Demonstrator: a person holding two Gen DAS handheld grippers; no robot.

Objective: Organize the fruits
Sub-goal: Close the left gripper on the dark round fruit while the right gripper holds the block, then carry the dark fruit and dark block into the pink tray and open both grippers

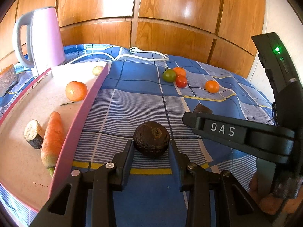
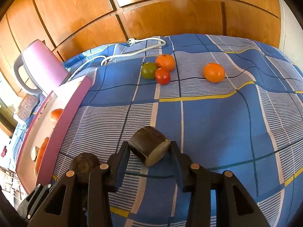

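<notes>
Fruits (image 2: 164,70) loose | left tongs (image 1: 151,147) grasping dark ball (image 1: 151,139) | right tongs (image 2: 149,149) grasping brown chunk (image 2: 148,145)

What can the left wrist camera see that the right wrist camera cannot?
Only the left view shows the small pale round fruit at the pink tray's far end, and the right gripper from outside. Only the right view shows the dark brown cut block's pale face. Both show the dark round fruit, the pink kettle, and the tomatoes and oranges.

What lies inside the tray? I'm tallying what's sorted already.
In the tray: a tangerine, a carrot, a cut brown chunk and a pale round item. Its near corner is out of frame.
</notes>
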